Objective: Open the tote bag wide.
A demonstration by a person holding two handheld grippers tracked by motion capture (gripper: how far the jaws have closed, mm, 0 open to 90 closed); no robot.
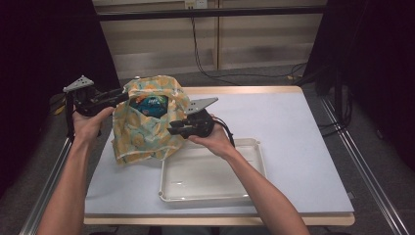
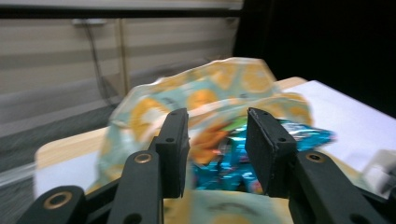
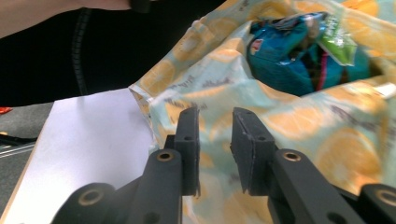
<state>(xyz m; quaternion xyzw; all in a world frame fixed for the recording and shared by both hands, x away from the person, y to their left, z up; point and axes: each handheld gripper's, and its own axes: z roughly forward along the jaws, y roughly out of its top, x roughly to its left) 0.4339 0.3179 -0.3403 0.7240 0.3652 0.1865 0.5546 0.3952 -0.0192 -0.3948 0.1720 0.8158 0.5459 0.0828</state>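
The orange-print cloth bag (image 1: 147,120) stands slumped at the left side of the table (image 1: 293,147), its mouth gaping toward the person. Inside sits a shiny blue snack packet (image 1: 149,104), with a green packet (image 3: 337,44) beside it in the right gripper view.

The left gripper (image 1: 120,96) is up at the bag's left rim. In its own view the 2 jaws stand apart, the bag's mouth and the blue packet (image 2: 224,163) showing through the gap. No pad presses on anything there, so that one is open.

The right gripper (image 1: 172,128) sits against the bag's front face, low on its right. Its own view shows the 2 jaws apart with printed cloth (image 3: 299,126) just beyond them; no fold is pinched between the pads. Open too.

Near the bag's lower right corner lies a white tray (image 1: 210,188), and the right forearm crosses above it. The bag sits on the pale blue tabletop, at the left of the tray.
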